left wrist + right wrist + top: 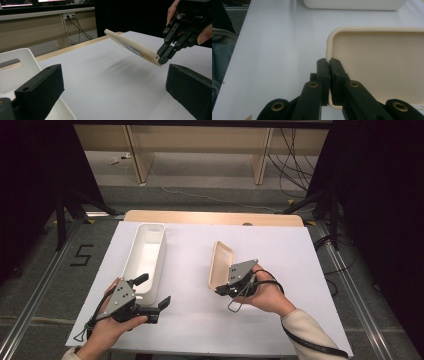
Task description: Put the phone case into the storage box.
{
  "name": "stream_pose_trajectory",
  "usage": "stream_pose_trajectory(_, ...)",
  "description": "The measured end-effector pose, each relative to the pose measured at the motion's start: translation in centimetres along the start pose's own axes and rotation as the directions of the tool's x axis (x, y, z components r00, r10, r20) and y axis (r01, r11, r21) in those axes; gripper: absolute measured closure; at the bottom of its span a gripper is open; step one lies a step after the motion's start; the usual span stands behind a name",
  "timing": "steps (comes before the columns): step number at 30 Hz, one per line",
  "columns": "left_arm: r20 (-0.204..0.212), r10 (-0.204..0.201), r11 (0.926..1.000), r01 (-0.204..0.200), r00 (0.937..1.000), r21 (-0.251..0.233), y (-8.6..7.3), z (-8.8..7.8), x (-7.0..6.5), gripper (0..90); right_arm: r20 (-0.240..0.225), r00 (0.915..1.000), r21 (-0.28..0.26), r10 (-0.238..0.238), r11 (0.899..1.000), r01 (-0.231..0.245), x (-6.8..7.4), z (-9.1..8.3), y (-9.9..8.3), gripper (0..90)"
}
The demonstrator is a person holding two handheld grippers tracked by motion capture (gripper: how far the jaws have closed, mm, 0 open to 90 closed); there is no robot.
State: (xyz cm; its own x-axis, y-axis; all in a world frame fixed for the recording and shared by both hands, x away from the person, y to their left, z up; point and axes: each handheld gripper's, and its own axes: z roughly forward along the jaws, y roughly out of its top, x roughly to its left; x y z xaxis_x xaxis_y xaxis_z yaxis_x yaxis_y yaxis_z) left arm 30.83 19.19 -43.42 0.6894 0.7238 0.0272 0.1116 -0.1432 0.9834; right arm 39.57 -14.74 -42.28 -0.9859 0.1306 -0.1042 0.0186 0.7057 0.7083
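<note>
Lid (220,265), beige and shallow, is lifted off the white sheet (210,315) and tilted on edge, right of the bin (146,257) and well apart from it. That long white bin lies on the sheet's left part. Right gripper (223,290) pinches the lid's near rim, its jaws pressed together on the edge. Left gripper (152,292), jaws spread and holding nothing, sits at the bin's near end with one jaw over the bin's rim.

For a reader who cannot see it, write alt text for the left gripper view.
The right gripper holds a beige lid by its rim, tilted above the white table. A white bin sits at left.
</note>
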Motion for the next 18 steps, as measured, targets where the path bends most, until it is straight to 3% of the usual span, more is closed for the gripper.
stream_pose_trajectory(18,-0.002,0.003,1.0,-0.003,1.0,-0.003,0.01,-0.03,0.11,1.2,-0.006,0.9996,-0.082,0.028,0.996,-0.028,-0.1,-0.38,0.17,88.2)
